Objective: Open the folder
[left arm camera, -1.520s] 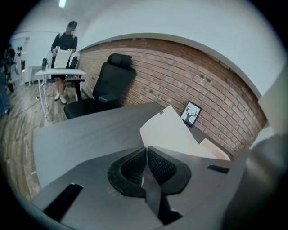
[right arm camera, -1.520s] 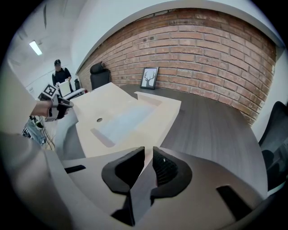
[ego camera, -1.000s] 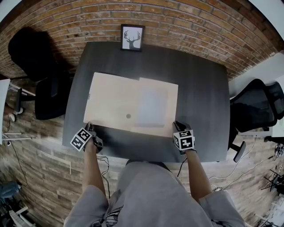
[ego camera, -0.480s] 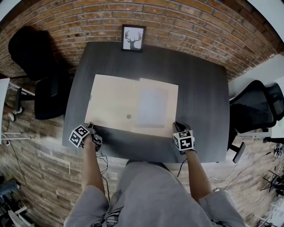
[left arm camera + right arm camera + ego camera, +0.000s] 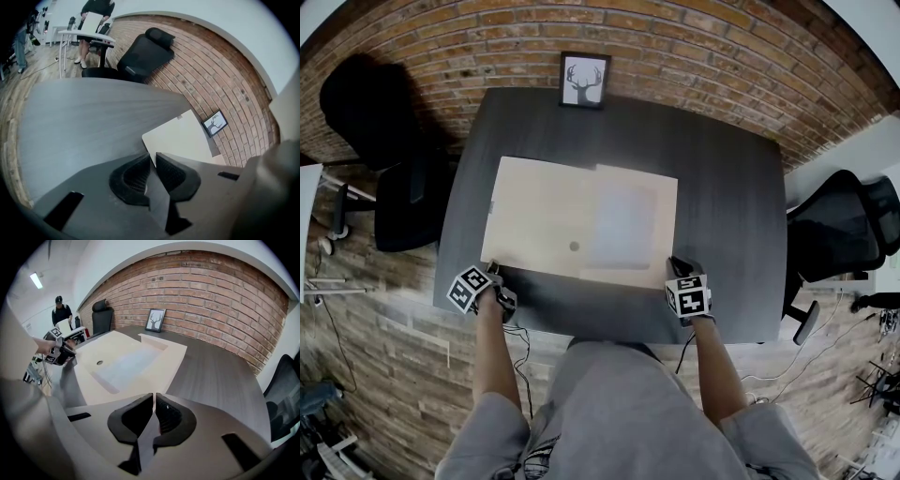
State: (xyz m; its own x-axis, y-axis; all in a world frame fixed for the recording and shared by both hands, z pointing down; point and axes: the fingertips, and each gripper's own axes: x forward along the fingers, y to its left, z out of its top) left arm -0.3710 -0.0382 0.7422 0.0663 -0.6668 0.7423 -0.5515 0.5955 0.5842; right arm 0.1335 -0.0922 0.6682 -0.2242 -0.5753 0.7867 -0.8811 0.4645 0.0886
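A beige folder (image 5: 572, 220) lies spread open and flat on the dark table (image 5: 722, 187), with a small round snap (image 5: 574, 247) near its middle. My left gripper (image 5: 490, 267) is at its near left corner. Its jaws have just been opening: in the left gripper view the left gripper (image 5: 153, 155) shows a narrow slit with nothing between the pads, and the folder (image 5: 180, 136) starts just past the tips. My right gripper (image 5: 675, 262) sits at the near right corner. In the right gripper view the right gripper (image 5: 154, 397) has its jaws together over the edge of the folder (image 5: 126, 362).
A framed deer picture (image 5: 583, 80) leans on the brick wall at the table's far edge. Black office chairs stand to the left (image 5: 403, 202) and right (image 5: 839, 225). A person stands far off by a white desk (image 5: 96, 18).
The left gripper has rolled slightly at the folder's near left corner. The folder and the right gripper have kept still.
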